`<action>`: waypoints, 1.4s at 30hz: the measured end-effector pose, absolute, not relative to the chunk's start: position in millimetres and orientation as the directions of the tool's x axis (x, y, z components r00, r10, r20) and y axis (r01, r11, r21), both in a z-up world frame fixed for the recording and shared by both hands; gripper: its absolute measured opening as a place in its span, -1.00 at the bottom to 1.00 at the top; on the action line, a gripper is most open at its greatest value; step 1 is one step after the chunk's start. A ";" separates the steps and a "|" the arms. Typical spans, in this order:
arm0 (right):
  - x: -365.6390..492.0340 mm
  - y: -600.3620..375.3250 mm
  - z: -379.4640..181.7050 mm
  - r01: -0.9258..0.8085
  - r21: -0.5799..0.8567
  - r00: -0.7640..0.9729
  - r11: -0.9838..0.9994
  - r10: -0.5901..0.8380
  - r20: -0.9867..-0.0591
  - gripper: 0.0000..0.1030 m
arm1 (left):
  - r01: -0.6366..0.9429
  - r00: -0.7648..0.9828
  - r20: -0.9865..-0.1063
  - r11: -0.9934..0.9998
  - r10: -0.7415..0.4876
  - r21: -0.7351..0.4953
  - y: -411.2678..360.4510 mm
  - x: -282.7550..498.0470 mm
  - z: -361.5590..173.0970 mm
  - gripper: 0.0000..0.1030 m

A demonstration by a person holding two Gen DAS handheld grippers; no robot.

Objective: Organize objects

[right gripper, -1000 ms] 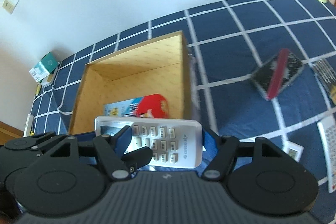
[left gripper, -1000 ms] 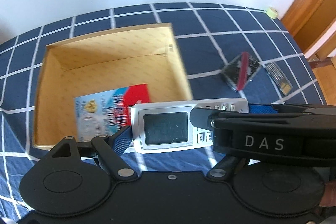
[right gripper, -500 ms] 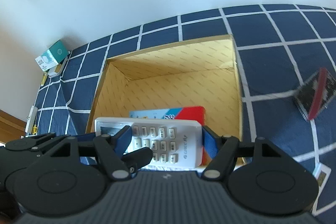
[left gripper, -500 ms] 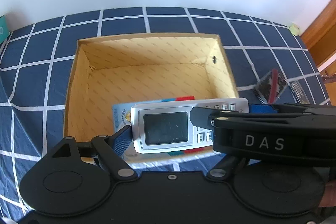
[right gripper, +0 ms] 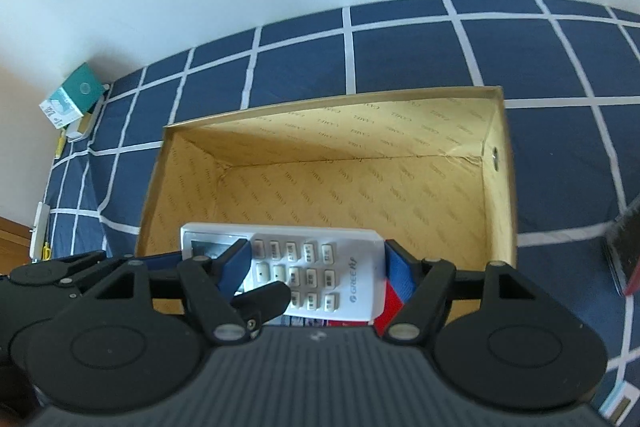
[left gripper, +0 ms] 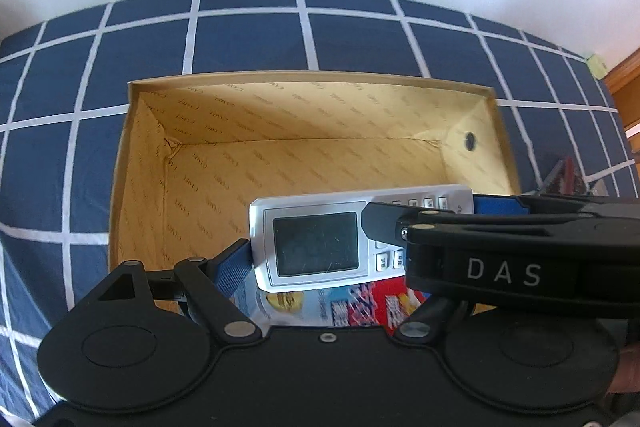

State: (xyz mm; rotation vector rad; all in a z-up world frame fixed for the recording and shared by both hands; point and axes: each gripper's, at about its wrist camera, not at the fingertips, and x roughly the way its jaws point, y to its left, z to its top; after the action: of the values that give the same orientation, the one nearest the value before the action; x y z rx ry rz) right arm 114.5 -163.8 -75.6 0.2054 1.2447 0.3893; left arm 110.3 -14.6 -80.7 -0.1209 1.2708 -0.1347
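My right gripper (right gripper: 316,277) pinches the white remote (right gripper: 304,267) across its keypad end, blue pads on both short sides. My left gripper (left gripper: 352,247) clamps the display end of the same remote, one pad at its left edge. The remote hangs level over the open cardboard box (left gripper: 132,163), above a colourful packet (left gripper: 344,307) on the floor. I judge it light, rigid, smooth plastic: slippery, so grip the flat edges, not the buttons.

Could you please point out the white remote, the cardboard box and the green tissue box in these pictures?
white remote (right gripper: 316,267), right wrist view, on its keypad.
cardboard box (left gripper: 304,163), left wrist view, on its bare inner floor.
green tissue box (right gripper: 74,98), right wrist view, on its top face.
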 end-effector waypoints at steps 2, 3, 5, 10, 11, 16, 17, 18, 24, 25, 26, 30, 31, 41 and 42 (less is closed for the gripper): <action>125.8 -160.6 -86.7 -0.169 0.362 0.248 0.917 0.395 -0.884 0.37 | 0.028 0.270 -0.948 0.986 -0.167 -0.166 -12.0 120.1 -91.1 0.57; 130.8 -158.9 -91.6 -0.167 0.363 0.239 0.917 0.395 -0.887 0.37 | 0.026 0.259 -0.951 0.986 -0.166 -0.166 -10.8 124.5 -96.7 0.57; 140.1 -156.2 -102.3 -0.164 0.367 0.221 0.916 0.396 -0.891 0.38 | 0.022 0.241 -0.956 0.986 -0.165 -0.164 -8.6 132.6 -105.6 0.57; 156.9 -152.8 -127.7 -0.155 0.376 0.178 0.914 0.400 -0.899 0.37 | 0.014 0.193 -0.968 0.987 -0.161 -0.161 -5.3 148.5 -129.0 0.57; 159.8 -152.3 -133.4 -0.146 0.379 0.166 0.914 0.401 -0.901 0.37 | 0.012 0.181 -0.970 0.987 -0.162 -0.162 -4.7 150.3 -133.1 0.57; 166.0 -150.5 -154.9 -0.123 0.378 0.117 0.918 0.392 -0.912 0.37 | 0.005 0.135 -0.976 0.986 -0.168 -0.169 -3.0 154.9 -152.3 0.57; 166.6 -150.7 -158.2 -0.118 0.380 0.110 0.917 0.392 -0.913 0.38 | 0.005 0.129 -0.977 0.986 -0.169 -0.170 -2.9 155.7 -154.5 0.57; 166.9 -150.8 -160.9 -0.113 0.381 0.104 0.918 0.392 -0.914 0.38 | 0.003 0.121 -0.978 0.985 -0.169 -0.170 -2.7 156.3 -157.0 0.57; 168.9 -148.8 -171.9 -0.097 0.375 0.068 0.922 0.383 -0.921 0.38 | -0.009 0.089 -0.980 0.984 -0.177 -0.179 -1.1 156.8 -166.3 0.57; 168.5 -148.7 -173.3 -0.094 0.376 0.064 0.922 0.382 -0.922 0.38 | -0.011 0.086 -0.980 0.984 -0.178 -0.179 -1.4 156.8 -167.0 0.57; 168.5 -149.0 -174.6 -0.091 0.375 0.060 0.922 0.381 -0.922 0.38 | -0.011 0.083 -0.980 0.984 -0.179 -0.180 -1.2 156.0 -168.0 0.57; 167.0 -148.7 -177.6 -0.090 0.370 0.051 0.925 0.375 -0.926 0.38 | -0.012 0.082 -0.979 0.982 -0.186 -0.187 1.3 154.3 -170.0 0.57; 166.9 -148.5 -178.0 -0.090 0.369 0.050 0.925 0.374 -0.926 0.38 | -0.013 0.082 -0.979 0.982 -0.186 -0.187 1.3 154.8 -170.3 0.57; 169.4 -147.3 -183.2 -0.098 0.353 0.035 0.930 0.358 -0.933 0.38 | -0.018 0.067 -0.981 0.983 -0.180 -0.182 2.6 155.0 -176.2 0.56; 169.2 -147.1 -183.1 -0.101 0.352 0.035 0.930 0.357 -0.933 0.38 | -0.018 0.066 -0.981 0.983 -0.182 -0.183 3.0 155.2 -176.7 0.56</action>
State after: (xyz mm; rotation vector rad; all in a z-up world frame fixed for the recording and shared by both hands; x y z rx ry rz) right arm 169.2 -147.1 -183.1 0.2100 1.4975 0.3563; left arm 155.2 3.0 -176.7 -0.1614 1.5014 -0.1245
